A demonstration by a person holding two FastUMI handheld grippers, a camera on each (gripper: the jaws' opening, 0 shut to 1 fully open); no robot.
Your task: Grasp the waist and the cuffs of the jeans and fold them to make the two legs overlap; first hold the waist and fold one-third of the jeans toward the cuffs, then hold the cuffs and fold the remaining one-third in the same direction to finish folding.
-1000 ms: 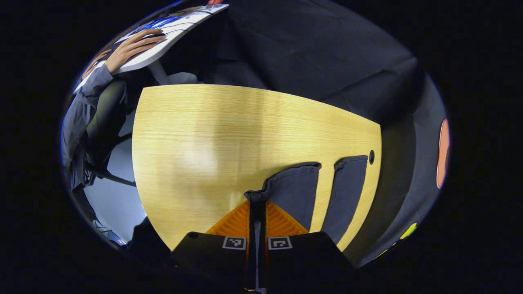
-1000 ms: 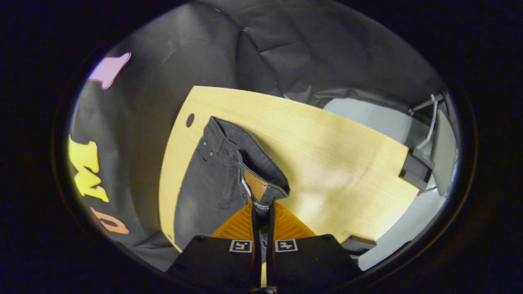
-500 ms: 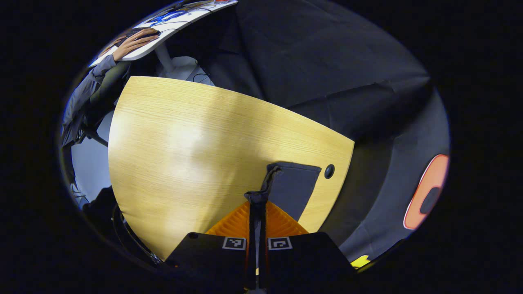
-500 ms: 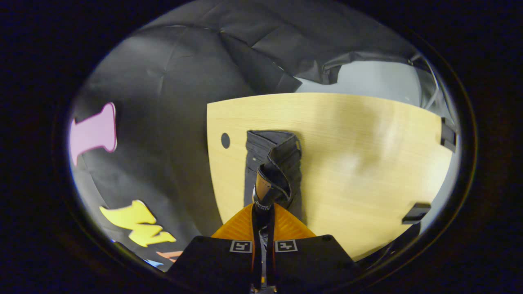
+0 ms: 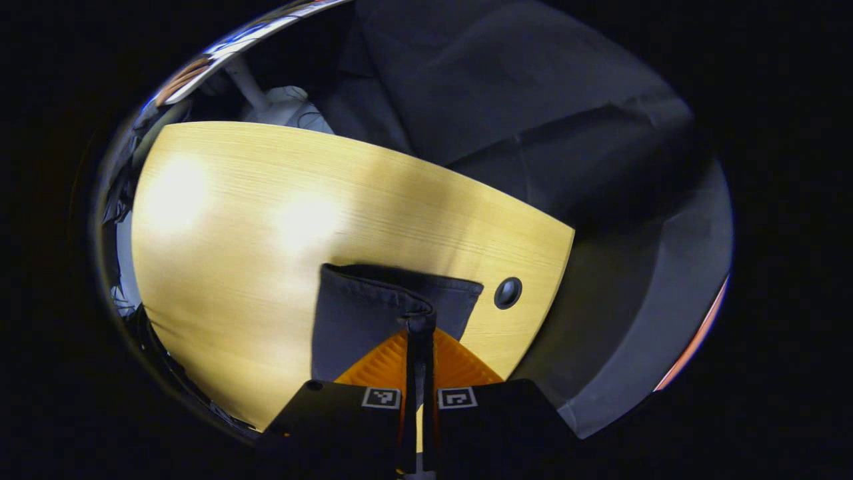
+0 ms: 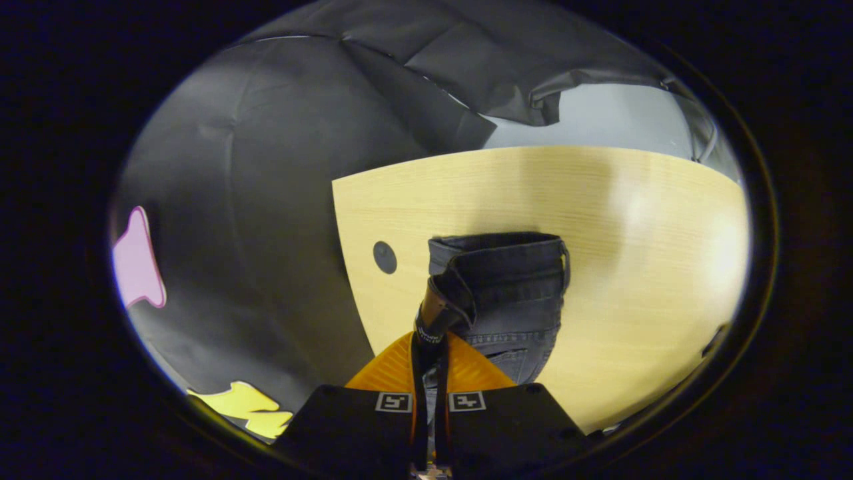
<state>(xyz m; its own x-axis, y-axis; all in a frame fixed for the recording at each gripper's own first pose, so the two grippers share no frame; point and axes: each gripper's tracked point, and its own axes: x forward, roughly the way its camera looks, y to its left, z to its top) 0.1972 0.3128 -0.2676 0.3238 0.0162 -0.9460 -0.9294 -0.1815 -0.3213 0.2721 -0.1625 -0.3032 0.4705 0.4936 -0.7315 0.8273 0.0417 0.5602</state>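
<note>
Pinching a cuff [image 5: 414, 319] between its closed fingers, the left hand-held gripper [image 5: 420, 327] holds the hem of the dark jeans [image 5: 373, 313] just above the pale wooden surface [image 5: 266, 220]. Beneath that raised edge, one leg lies flat near the right-hand corner of the surface, close beside a round cable hole [image 5: 508, 292]. Over in the right gripper view, the right hand-held gripper [image 6: 430, 337] is clamped on the waist [image 6: 443, 310], where a brown patch shows at the band. From there the denim spreads out flat toward the far side, its waistband standing slightly open. Black cloth [image 6: 266, 220] hangs behind the surface.
</note>
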